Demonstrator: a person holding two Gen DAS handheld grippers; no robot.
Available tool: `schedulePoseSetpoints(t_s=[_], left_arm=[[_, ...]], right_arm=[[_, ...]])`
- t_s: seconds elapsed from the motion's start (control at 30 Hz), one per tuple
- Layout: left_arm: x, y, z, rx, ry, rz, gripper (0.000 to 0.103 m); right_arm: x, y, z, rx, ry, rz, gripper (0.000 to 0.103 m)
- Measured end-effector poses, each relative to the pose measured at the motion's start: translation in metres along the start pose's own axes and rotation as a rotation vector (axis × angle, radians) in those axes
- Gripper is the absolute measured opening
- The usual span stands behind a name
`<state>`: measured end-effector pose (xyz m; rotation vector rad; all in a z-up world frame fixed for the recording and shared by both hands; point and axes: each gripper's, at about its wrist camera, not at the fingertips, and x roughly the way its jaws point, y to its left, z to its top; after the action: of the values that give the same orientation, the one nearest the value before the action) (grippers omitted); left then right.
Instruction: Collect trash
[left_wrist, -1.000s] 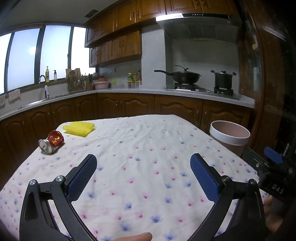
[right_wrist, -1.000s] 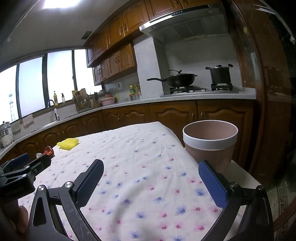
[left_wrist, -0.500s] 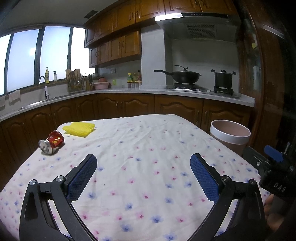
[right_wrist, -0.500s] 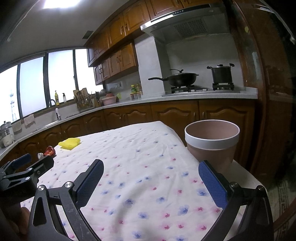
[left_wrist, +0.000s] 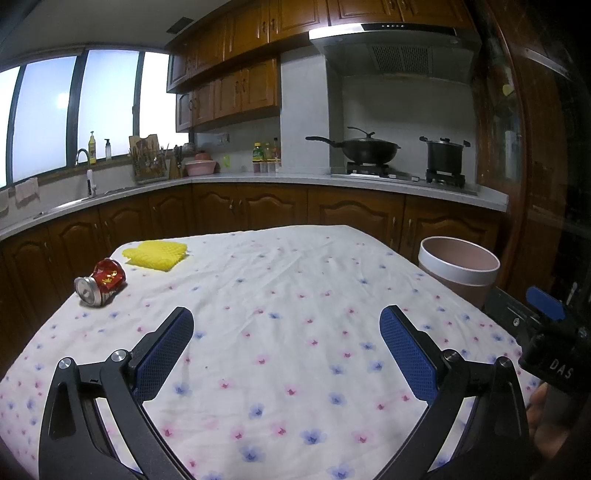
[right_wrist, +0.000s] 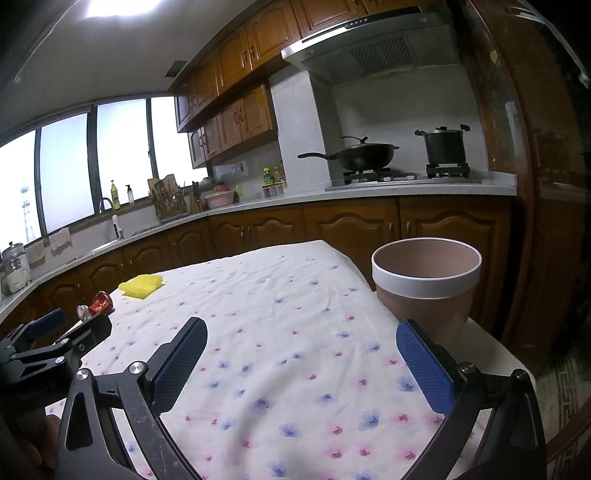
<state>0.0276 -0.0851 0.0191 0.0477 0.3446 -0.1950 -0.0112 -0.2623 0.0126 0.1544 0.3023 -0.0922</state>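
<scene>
Almost nothing moves since a second ago, left gripper (left_wrist: 286, 332) stays wide and holds nothing above the flowery cloth (left_wrist: 280, 295), right gripper (right_wrist: 301, 343) wide too, crushed red can (left_wrist: 100, 281) lying by the yellow sponge (left_wrist: 157, 254), pink bin (right_wrist: 426, 284) at the right edge.

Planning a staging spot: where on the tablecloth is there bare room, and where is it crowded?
Bare: the whole middle and near part of the tablecloth, from the open left tool and open right tool to the far edge. Occupied: the far-left corner, with the crushed red can and yellow sponge. The pink bin stands beside the right edge.
</scene>
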Motion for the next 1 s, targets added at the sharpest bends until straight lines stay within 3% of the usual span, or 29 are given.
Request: schedulePoseSetpoints(t_s=[1.0], left_arm=[[0.0085,-0.0016,-0.0038,0.006,0.015,-0.003,0.103]], right_arm=[[0.0018,0.0054,-0.0005,0.007,0.002,0.002,0.103]])
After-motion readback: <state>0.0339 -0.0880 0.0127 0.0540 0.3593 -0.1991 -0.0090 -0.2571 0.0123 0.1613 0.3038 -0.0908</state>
